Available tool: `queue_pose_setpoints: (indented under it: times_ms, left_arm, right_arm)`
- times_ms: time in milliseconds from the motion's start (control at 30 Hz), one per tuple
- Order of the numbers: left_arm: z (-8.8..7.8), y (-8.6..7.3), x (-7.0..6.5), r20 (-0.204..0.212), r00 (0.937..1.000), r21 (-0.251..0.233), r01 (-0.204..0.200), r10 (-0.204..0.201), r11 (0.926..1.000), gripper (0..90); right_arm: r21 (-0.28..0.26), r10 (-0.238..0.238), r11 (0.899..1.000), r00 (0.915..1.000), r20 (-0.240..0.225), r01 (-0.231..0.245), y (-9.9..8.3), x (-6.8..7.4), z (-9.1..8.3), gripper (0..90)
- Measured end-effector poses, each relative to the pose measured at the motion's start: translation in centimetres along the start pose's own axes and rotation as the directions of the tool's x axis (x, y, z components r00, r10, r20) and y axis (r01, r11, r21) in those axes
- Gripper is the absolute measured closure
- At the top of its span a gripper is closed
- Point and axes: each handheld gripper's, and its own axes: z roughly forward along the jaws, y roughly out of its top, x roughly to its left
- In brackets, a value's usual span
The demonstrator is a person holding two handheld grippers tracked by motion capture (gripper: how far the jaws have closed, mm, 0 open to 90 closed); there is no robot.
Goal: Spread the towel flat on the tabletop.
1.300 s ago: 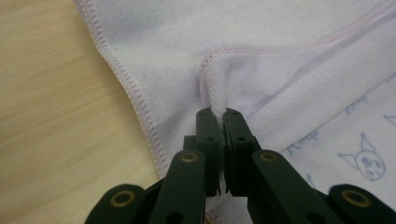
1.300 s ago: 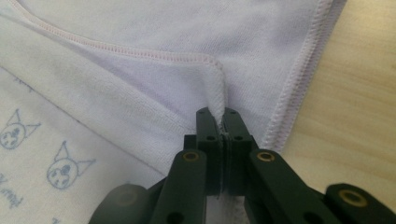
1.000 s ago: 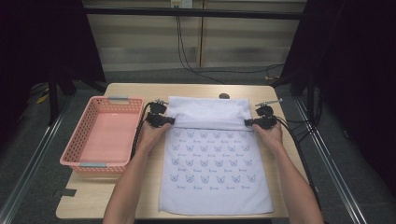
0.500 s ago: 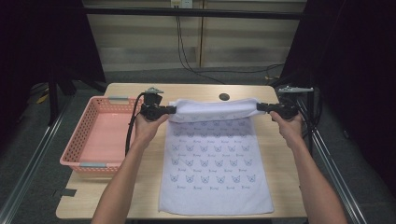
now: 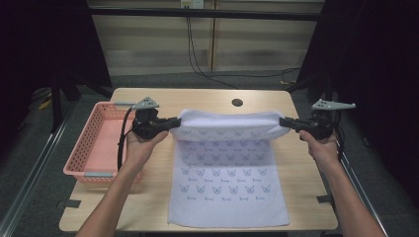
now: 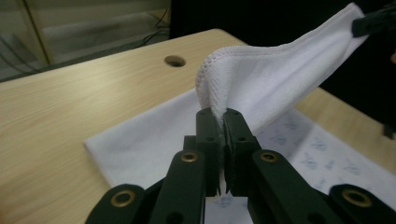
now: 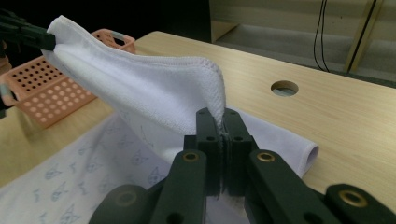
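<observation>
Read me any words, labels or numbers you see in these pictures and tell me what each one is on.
Towel: a small line of print sits under each cat-face motif, too small and blurred to read in the high view and in both gripper views.
Pink basket: no text visible.
Table: no text visible.
Hand-held grippers: no lettering visible.

Changes logged from my station, earlier pictures against now:
- Left gripper (image 5: 174,123) and right gripper (image 5: 284,122): I have raised both off the table (image 5: 148,207) and carried them toward its far side and farther apart.
- Towel (image 5: 227,168): far edge, formerly lying flat, now lifted and stretched taut between the two grippers; the near part now slopes up from the tabletop.
</observation>
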Motion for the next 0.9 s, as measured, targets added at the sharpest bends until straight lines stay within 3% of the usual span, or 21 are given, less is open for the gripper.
queue_pose_setpoints:
  times_ms: [167, 233, 267, 300, 467, 533, 767, 833, 867, 900]
  left_arm:
    - [-1.8, -0.3, -1.4, 0.022, 0.9994, -0.007, -0.025, 0.025, 0.9997, 86.9]
    - [-2.4, -1.3, -2.0, 0.006, 0.9993, 0.010, -0.036, 0.036, 0.9993, 87.0]
    - [-2.4, -1.3, -2.0, 0.006, 0.9993, 0.010, -0.036, 0.036, 0.9993, 87.1]
    - [-2.5, -2.1, -2.2, 0.014, 0.9996, 0.006, -0.026, 0.026, 0.9996, 87.1]
    - [-3.5, -4.1, -2.7, 0.031, 0.9995, 0.005, -0.003, 0.003, 1.0000, 87.1]
    - [-3.9, -5.0, -3.0, 0.045, 0.9990, 0.015, -0.002, 0.002, 0.9999, 87.2]
    - [-4.0, -10.7, -4.8, 0.069, 0.9976, 0.106, 0.006, -0.013, 0.9944, 87.1]
    - [-3.6, -12.2, -5.1, 0.084, 0.9965, 0.145, -0.008, -0.004, 0.9893, 86.9]
    - [-3.6, -12.2, -5.1, 0.084, 0.9965, 0.145, -0.008, -0.004, 0.9893, 87.0]
    - [-3.0, -13.6, -5.2, 0.094, 0.9955, 0.191, -0.016, -0.002, 0.9815, 86.9]
  right_arm:
    - [-0.015, -0.012, 1.000, 0.9999, -0.006, 0.012, -0.1, 1.0, -2.1, 88.1]
    - [-0.028, -0.031, 0.999, 0.9990, -0.033, 0.030, -0.5, 2.3, -3.5, 88.1]
    - [-0.028, -0.031, 0.999, 0.9990, -0.033, 0.030, -0.5, 2.3, -3.5, 88.1]
    - [0.003, -0.059, 0.998, 0.9977, -0.033, 0.059, -1.2, 3.5, -3.6, 88.1]
    - [0.038, -0.075, 0.996, 0.9961, -0.046, 0.077, -2.8, 4.9, -3.7, 88.1]
    - [0.039, -0.059, 0.997, 0.9963, -0.063, 0.062, -4.2, 5.3, -4.1, 88.0]
    - [0.107, -0.040, 0.993, 0.9951, -0.090, 0.049, -9.1, 6.7, -3.9, 87.6]
    - [0.158, -0.030, 0.986, 0.9955, -0.090, 0.044, -10.9, 6.8, -3.5, 86.6]
    - [0.181, -0.020, 0.983, 0.9953, -0.095, 0.037, -11.8, 6.8, -3.3, 86.6]
    - [0.202, -0.006, 0.979, 0.9949, -0.101, 0.027, -12.7, 6.7, -3.0, 86.1]
